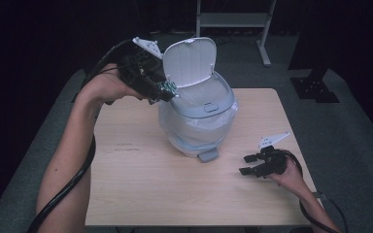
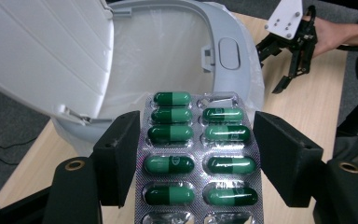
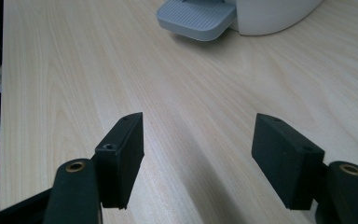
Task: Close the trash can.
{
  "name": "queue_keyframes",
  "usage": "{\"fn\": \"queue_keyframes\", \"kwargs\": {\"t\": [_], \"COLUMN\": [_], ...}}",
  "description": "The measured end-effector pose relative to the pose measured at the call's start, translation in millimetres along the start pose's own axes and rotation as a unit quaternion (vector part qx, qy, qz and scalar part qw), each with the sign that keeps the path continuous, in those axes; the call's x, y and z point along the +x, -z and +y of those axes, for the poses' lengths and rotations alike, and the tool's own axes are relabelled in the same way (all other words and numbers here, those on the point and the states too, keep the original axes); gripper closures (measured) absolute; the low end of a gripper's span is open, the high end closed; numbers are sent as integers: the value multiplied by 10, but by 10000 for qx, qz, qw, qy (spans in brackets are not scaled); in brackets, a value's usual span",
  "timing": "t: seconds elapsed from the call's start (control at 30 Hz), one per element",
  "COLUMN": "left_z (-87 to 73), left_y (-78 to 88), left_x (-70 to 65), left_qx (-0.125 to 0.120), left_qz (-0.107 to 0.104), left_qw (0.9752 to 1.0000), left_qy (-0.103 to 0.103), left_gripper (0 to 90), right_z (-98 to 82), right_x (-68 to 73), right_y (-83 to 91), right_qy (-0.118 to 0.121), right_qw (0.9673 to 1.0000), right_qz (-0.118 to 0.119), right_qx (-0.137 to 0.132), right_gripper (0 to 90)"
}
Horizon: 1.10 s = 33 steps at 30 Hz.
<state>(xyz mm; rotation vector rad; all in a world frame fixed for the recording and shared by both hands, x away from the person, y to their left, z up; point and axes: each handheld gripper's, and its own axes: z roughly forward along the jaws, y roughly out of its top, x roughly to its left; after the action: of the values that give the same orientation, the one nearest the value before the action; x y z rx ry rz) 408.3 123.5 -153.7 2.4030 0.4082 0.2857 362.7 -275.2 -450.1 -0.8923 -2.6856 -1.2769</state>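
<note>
A silver blister pack [image 2: 198, 154] of green capsules sits between the jaws of my left gripper [image 2: 198, 123], which is shut on its two long edges. In the high view the left gripper [image 1: 167, 90] is raised at the left rim of a white pedal bin [image 1: 199, 116], with the pack's end [image 1: 169, 87] at the bin's opening. The bin's lid [image 1: 189, 60] stands up and a clear plastic liner shows inside [image 2: 168, 51]. My right gripper [image 1: 245, 164] rests low at the table's right side, open and empty [image 3: 198, 126], pointing towards the bin's foot pedal [image 3: 196, 18].
The bin stands mid-table on a light wooden table [image 1: 141, 184], its pedal [image 1: 208, 155] facing the person. A metal stand [image 1: 233, 19] is on the floor behind the table. Bare wood lies in front of and left of the bin.
</note>
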Motion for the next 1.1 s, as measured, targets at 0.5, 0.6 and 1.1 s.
{"fn": "queue_keyframes", "kwargs": {"t": [0.5, 0.6, 1.1], "left_z": [282, 347, 541], "left_y": [-168, -219, -455], "left_x": [96, 111, 206], "left_qx": [-71, -9, 51], "left_qz": [-95, -107, -82], "left_qw": [9998, 9997, 9994], "left_qy": [-147, -215, -329], "left_gripper": [333, 333, 333], "right_z": [-29, -38, -46], "right_x": [-6, -15, -11], "right_y": [61, 83, 73], "right_qy": [-71, -90, -72], "right_qw": [9999, 9998, 9998], "right_qz": [23, 6, 0], "right_qx": [-139, -175, -175], "right_gripper": [335, 336, 342]}}
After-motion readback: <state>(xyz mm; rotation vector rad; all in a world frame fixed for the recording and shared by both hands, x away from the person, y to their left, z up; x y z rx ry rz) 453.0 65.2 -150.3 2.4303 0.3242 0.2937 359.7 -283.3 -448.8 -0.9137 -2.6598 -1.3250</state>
